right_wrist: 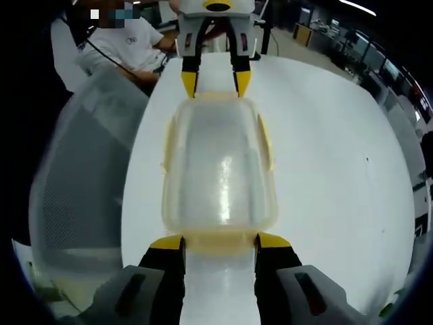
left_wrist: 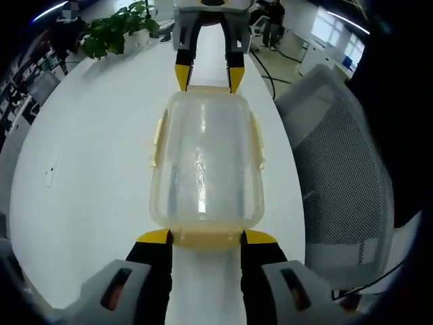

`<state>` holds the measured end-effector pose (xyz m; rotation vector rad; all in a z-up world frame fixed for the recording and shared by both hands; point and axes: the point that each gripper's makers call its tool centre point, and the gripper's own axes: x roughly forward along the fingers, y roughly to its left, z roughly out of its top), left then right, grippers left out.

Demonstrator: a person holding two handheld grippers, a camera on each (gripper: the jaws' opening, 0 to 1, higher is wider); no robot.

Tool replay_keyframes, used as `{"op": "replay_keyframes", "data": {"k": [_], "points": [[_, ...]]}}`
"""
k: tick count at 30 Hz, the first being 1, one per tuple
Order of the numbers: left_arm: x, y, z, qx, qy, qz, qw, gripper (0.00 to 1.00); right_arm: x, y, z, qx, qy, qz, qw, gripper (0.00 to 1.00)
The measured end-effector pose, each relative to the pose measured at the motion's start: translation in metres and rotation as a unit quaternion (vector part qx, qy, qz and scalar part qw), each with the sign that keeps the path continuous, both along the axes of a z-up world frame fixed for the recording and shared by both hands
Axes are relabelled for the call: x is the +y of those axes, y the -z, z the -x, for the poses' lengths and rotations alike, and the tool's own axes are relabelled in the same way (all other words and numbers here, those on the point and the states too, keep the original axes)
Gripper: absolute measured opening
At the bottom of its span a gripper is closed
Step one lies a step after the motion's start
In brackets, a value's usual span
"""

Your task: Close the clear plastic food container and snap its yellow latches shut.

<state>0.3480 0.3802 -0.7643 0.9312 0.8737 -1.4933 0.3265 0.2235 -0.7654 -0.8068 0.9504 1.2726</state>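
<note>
Clear plastic food container (left_wrist: 206, 162) is seen lying flat on the white table (left_wrist: 95, 176), lid on top, long axis running between the two grippers.

Left gripper view: the left gripper (left_wrist: 206, 237) is set at the near short end, jaws apart, one yellow tip on each side of the yellow end latch (left_wrist: 206, 238). Tips are placed right at the container's corners; whether they press on it can't be told. The right gripper (left_wrist: 210, 76) is seen at the far short end, jaws likewise spread, tips just at the far rim. Yellow side latches are visible on the long sides: one on the view's left (left_wrist: 159, 139), one on the right (left_wrist: 257, 139). Both appear flared slightly outward from the wall; latched or not can't be confirmed.

Right gripper view: same layout mirrored. The right gripper (right_wrist: 220, 242) is held with jaws apart, straddling the near end latch (right_wrist: 220, 242). The left gripper (right_wrist: 216, 81) is seen at the far end, jaws apart.

A grey mesh chair (left_wrist: 345, 169) is parked just beside the table edge. A potted plant (left_wrist: 118, 30) is located at the far end of the table, well apart from the container. A person in a white shirt (right_wrist: 125, 40) is seen seated beyond the table in the right gripper view.
</note>
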Motion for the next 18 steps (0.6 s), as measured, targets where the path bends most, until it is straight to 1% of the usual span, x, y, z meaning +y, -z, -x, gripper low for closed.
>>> {"op": "replay_keyframes", "data": {"k": [7, 18], "points": [[-0.021, 0.002, 0.002, 0.003, 0.002, 0.001, 1.0, 0.38, -0.021, 0.002, 0.002, 0.002, 0.002, -0.001, 1.0, 0.39], [-0.041, 0.004, 0.005, 0.007, 0.005, -0.005, 0.9999, 0.38, -0.041, 0.006, 0.006, 0.004, 0.004, -0.003, 1.0, 0.39]]}}
